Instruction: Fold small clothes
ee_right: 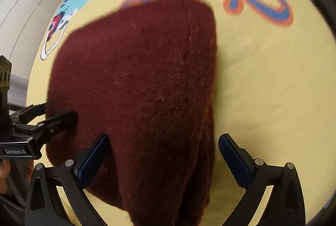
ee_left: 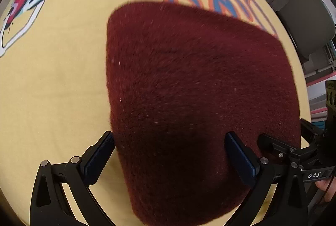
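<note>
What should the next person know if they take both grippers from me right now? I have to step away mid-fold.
Left gripper: open, jaws wide over the near edge of the maroon fleece garment, gripping nothing.
Right gripper: open, straddling the garment's near right part, gripping nothing.
The garment lies released on the yellow printed sheet, apparently folded over with layered edges on its right side.
Left: check the fold is neat; whether another fold is needed cannot be told from here.

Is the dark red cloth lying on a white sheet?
No, the dark red cloth lies on a yellow sheet printed with cartoon letters.
</note>
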Demonstrator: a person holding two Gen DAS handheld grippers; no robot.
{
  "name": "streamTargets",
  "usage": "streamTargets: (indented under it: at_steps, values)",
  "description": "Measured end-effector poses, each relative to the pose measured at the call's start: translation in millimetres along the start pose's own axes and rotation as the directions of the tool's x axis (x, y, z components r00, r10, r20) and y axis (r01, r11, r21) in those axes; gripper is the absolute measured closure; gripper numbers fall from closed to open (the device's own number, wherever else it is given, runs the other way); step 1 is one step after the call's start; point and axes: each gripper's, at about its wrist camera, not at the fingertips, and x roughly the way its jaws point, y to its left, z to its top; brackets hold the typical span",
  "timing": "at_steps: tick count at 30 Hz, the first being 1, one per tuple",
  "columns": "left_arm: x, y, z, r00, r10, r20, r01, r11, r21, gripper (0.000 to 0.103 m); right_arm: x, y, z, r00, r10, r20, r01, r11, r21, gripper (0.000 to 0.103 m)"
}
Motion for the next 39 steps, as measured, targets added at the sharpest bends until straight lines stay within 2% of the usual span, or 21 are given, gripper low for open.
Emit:
streamTargets:
  at_steps: [6, 11, 12, 14, 15, 16, 17, 21, 22, 24, 27, 32, 36, 39]
  values:
    - [16, 10, -13, 1.0, -0.027, 0.013, 0.027, 1.0, -0.002, 0.0, 18, -15, -7, 0.995, 0.097, -0.008, -0.096, 0.992, 0.082, 0.001]
    - [21, 16, -14, 0.999, -0.054, 0.007, 0.054, 0.999, 0.001, 0.001, 24, -10, -5, 0.995, 0.09, -0.047, -0.085, 0.992, 0.093, 0.001]
    - [19, 15, -15, 0.998, -0.054, 0.021, 0.054, 0.999, 0.01, 0.005, 24, -8, -4, 0.995, 0.087, -0.049, -0.083, 0.993, 0.087, 0.002]
    - [19, 14, -15, 0.998, -0.06, 0.037, 0.059, 0.998, 0.021, 0.01, 24, -6, -4, 0.993, 0.109, -0.045, -0.104, 0.991, 0.089, 0.012]
    - [19, 14, -15, 0.997, -0.064, 0.039, 0.063, 0.998, 0.02, 0.013, 22, -4, -4, 0.989, 0.141, -0.037, -0.137, 0.986, 0.096, 0.024]
    - [19, 15, -15, 0.997, -0.07, 0.039, 0.07, 0.997, 0.019, 0.014, 21, -3, -4, 0.987, 0.156, -0.031, -0.153, 0.983, 0.098, 0.03]
    - [19, 16, -14, 0.996, -0.081, 0.035, 0.08, 0.997, 0.021, 0.018, 19, -1, -4, 0.988, 0.153, -0.028, -0.149, 0.984, 0.097, 0.032]
    - [13, 16, -16, 0.993, -0.105, 0.048, 0.103, 0.994, 0.048, 0.04, 11, 15, -5, 0.993, 0.122, -0.007, -0.121, 0.991, 0.059, 0.051]
    - [11, 15, -17, 0.993, -0.111, 0.05, 0.108, 0.993, 0.053, 0.043, 9, 18, -5, 0.994, 0.11, -0.001, -0.109, 0.993, 0.054, 0.054]
    - [3, 16, -16, 0.99, -0.131, 0.054, 0.128, 0.99, 0.061, 0.051, 2, 27, -7, 0.996, 0.088, 0.019, -0.089, 0.995, 0.052, 0.057]
    - [-20, 20, -17, 0.983, -0.163, 0.082, 0.156, 0.984, 0.084, 0.054, -16, 37, -8, 0.995, 0.075, 0.066, -0.077, 0.997, 0.027, 0.059]
    - [-68, 34, -19, 0.972, -0.178, 0.153, 0.158, 0.978, 0.135, 0.055, -53, 69, -2, 0.985, 0.1, 0.14, -0.097, 0.995, -0.03, 0.059]
    - [-97, 64, -25, 0.966, -0.162, 0.2, 0.14, 0.983, 0.121, 0.055, -67, 109, 4, 0.978, 0.111, 0.175, -0.097, 0.992, -0.087, 0.059]
    - [-108, 90, -35, 0.965, -0.143, 0.221, 0.126, 0.988, 0.089, 0.055, -61, 140, 9, 0.977, 0.115, 0.181, -0.09, 0.986, -0.137, 0.059]
